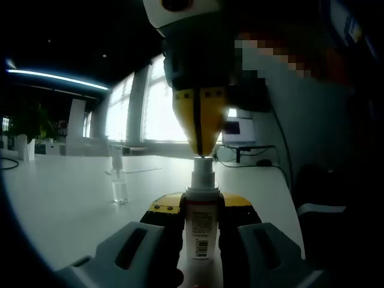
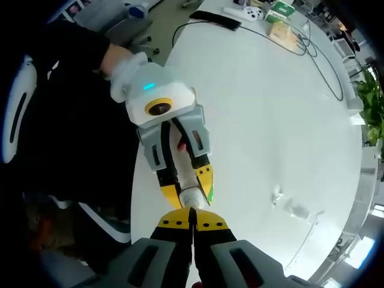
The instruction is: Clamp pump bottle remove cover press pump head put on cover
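Left gripper view: left gripper (image 1: 201, 225) closed on the pump bottle (image 1: 201, 231), held upright between yellow-tipped jaws above the white bench (image 1: 60, 204). Label and barcode of the bottle facing the camera. Right gripper (image 1: 198, 129) descending from above, yellow jaws shut together, tips meeting the pump head (image 1: 203, 163) at the bottle's top. Beside, well apart on the bench, a small clear spray bottle (image 1: 119, 180) standing upright. Behind, bright windows (image 1: 156, 102), a monitor (image 1: 239, 129) and trailing cables (image 1: 264, 162).

Right gripper view: seen from above, right gripper (image 2: 192, 223) with jaws pressed closed, tips just touching the bottle top (image 2: 191, 197). Left gripper (image 2: 186, 180) entering from upper left, gripping the bottle at both sides, held by a person's hand (image 2: 123, 66) in a dark sleeve (image 2: 66, 102). Clear spray bottle (image 2: 294, 207) lying farther off on the bench (image 2: 270, 120). At the far bench edge, a green box (image 2: 277, 12) and cables (image 2: 312, 48); a plant (image 2: 372, 102) at the right.
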### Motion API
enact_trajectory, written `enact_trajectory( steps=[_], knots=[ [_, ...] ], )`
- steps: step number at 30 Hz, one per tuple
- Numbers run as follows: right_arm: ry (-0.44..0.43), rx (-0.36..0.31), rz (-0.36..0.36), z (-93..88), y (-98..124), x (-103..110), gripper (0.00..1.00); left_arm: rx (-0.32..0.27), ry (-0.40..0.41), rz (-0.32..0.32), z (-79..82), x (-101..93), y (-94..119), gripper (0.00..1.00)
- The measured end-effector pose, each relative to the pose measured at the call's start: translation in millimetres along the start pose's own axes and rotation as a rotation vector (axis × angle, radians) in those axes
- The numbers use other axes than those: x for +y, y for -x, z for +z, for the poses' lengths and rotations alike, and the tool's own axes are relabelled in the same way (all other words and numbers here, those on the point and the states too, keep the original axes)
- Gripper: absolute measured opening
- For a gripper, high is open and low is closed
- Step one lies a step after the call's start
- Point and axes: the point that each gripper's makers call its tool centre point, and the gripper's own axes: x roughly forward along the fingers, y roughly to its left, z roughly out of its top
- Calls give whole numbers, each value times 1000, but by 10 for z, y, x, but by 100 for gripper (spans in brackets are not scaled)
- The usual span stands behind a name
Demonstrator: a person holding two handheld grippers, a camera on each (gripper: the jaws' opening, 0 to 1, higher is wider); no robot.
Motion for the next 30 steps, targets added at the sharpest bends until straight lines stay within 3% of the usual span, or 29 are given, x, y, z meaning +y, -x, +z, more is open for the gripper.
enact_trajectory(
  steps=[30],
  knots=[
    [8,7,-5,-14,-11,0,0,0,-2,1,-5,1,-9,12]
  ],
)
